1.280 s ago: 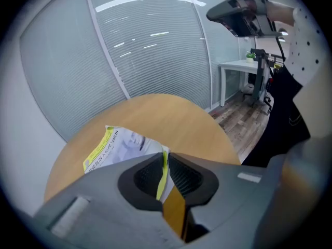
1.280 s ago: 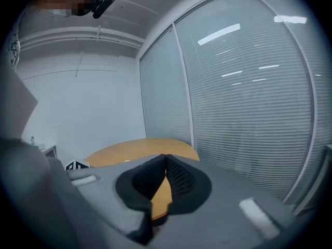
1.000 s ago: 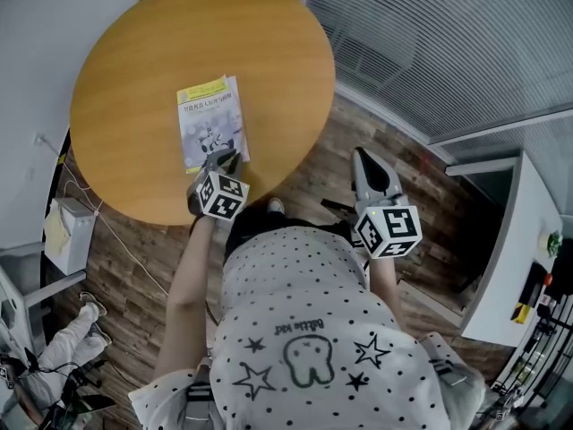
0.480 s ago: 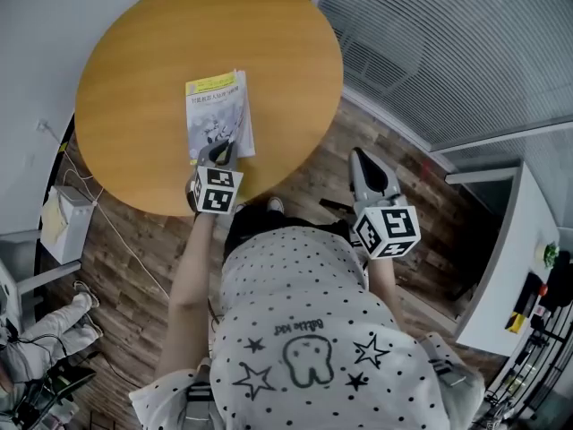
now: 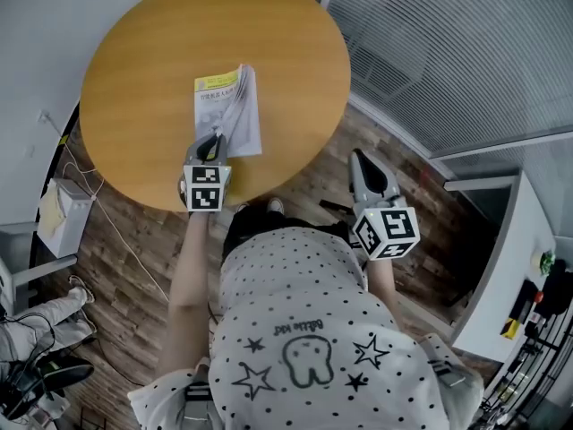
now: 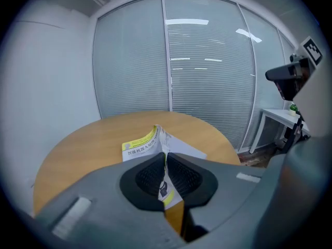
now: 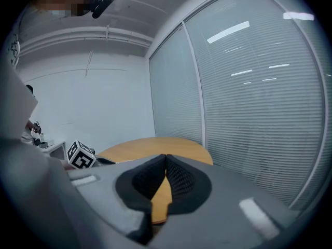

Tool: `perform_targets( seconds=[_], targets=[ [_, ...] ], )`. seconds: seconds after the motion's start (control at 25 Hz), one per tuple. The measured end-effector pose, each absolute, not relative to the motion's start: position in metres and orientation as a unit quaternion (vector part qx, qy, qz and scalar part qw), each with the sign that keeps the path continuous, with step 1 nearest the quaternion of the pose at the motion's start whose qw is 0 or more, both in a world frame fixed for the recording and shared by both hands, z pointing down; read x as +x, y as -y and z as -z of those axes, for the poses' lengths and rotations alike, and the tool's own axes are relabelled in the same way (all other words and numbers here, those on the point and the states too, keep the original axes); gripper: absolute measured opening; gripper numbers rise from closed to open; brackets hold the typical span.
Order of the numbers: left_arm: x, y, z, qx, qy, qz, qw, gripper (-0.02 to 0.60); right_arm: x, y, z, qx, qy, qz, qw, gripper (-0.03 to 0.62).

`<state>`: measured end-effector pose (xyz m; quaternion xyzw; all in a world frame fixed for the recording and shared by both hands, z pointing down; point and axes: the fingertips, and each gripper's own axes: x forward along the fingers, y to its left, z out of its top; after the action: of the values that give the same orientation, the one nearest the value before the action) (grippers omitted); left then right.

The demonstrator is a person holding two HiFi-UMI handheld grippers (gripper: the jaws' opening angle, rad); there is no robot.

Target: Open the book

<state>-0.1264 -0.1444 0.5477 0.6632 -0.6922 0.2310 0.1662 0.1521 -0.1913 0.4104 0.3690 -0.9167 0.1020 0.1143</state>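
A thin book with a yellow strip along its top lies on the round wooden table, near the edge closest to me. My left gripper is shut on the near edge of its front cover. The cover stands lifted off the white pages and leans to the left, so the book gapes partway. My left gripper pinches the cover edge between its pads. My right gripper hovers off the table to the right, over the floor. In its own view my right gripper is shut with nothing between the pads.
Glass partitions with blinds run behind and right of the table. A white desk stands at the right. A white box and a cable lie on the wood floor at the left. A person's legs show at lower left.
My left gripper has shifted left and risen with the cover edge in it. The cover has come up off the pages, and the book has gone from flat to partly open. My right gripper barely moved.
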Motion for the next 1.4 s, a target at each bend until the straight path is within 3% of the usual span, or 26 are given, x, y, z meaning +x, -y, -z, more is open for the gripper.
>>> perform_targets(
  seconds=[1.4],
  targets=[
    [-0.283, 0.038, -0.547, 0.528, 0.801, -0.146, 0.240, 0.026, 0.048, 0.178, -0.394, 0.344, 0.926, -0.107, 0.115, 0.005]
  ],
)
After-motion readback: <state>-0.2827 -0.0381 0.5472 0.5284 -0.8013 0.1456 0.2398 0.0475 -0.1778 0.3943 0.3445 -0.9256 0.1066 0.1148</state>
